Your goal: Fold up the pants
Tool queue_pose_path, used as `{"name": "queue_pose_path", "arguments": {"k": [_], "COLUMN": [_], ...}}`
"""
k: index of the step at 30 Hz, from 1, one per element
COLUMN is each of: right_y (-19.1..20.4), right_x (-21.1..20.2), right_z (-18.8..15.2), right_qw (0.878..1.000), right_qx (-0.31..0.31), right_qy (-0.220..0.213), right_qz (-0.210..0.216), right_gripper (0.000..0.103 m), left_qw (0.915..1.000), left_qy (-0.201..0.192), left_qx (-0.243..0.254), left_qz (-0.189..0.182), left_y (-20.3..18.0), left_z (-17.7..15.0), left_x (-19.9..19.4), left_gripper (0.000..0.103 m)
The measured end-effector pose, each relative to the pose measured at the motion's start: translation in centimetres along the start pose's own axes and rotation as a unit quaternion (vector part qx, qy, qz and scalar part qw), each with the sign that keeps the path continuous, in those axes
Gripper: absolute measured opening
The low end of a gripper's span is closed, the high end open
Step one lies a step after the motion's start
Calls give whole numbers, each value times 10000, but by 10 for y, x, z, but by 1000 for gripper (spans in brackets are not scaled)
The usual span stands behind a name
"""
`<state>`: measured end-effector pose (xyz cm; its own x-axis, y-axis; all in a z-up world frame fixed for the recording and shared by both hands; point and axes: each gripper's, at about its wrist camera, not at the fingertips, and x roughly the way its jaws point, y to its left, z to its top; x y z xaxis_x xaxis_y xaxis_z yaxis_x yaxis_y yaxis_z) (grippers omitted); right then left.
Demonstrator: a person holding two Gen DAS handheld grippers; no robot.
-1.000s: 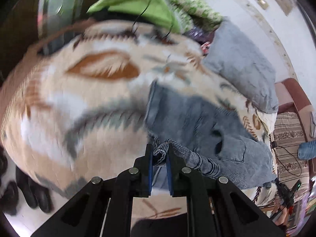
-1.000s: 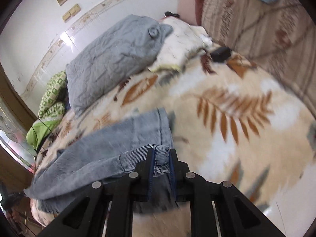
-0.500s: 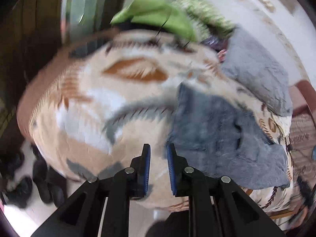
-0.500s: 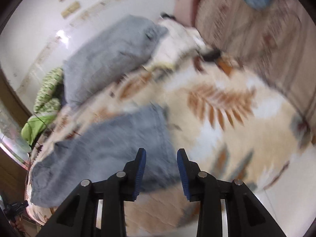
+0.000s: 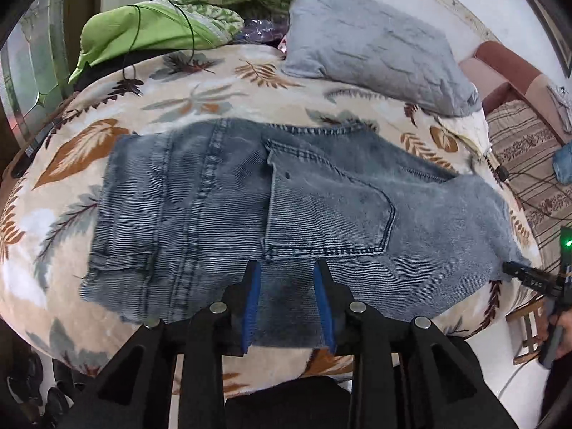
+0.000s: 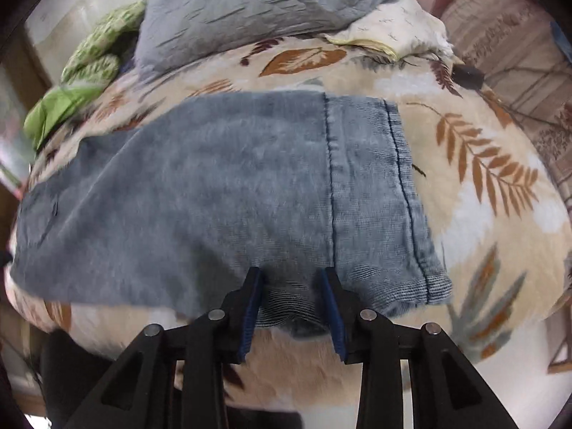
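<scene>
Grey-blue jeans point(image 5: 321, 214) lie folded lengthwise and flat on a leaf-print blanket point(image 5: 71, 161), back pocket up. My left gripper point(image 5: 287, 268) hovers over the jeans' near edge below the pocket. Its jaws are opening and the pads press on nothing. In the right wrist view the jeans point(image 6: 214, 196) stretch to the left, with the hemmed leg end at the right. My right gripper point(image 6: 292, 273) stands open over the near edge beside that hem, holding nothing. A black hand-held tool point(image 5: 529, 279) with a green light shows past the jeans' right end.
A grey pillow point(image 5: 375, 43) and green bedding point(image 5: 143, 25) lie at the far side of the bed. A cream pillow point(image 6: 393, 25) sits at the far right corner. Shoes point(image 5: 21, 386) stand on the floor at the left, and a striped rug point(image 5: 525, 150) lies at the right.
Both grippers were shut on the jeans' edge; both have let go and opened. The jeans now lie spread flat, and both views have swung over them.
</scene>
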<state>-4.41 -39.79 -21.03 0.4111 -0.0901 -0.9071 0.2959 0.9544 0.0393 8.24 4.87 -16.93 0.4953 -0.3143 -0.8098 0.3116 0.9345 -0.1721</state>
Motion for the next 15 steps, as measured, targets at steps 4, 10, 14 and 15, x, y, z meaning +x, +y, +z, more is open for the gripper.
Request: {"name": "queue_pose_path", "arguments": {"k": [4,10,14,15], "right_y": [18,88,156,166], "right_x": [-16,-31,6,17], "right_z": [27,99,136,141], "right_qw": [9997,9793,9718,9705], "right_qx": [-67,-425,-1045,-1111], "right_qy": [159,-572,-215,-78], "right_qz": [175,1896,2105,2137], "right_gripper": [39,76,76,76], "left_qw": [10000,9999,9999,9999], "left_qy": [19,-51,-106,-117], "left_qx": [-16,-118,-9,-1], "left_qz": [15,0,-2,-25], "left_y": [3,5,0,-1], "left_z": [-8,-12,-12,-12], "left_x": [9,10,5,4], "left_gripper": [37,42,43,43]}}
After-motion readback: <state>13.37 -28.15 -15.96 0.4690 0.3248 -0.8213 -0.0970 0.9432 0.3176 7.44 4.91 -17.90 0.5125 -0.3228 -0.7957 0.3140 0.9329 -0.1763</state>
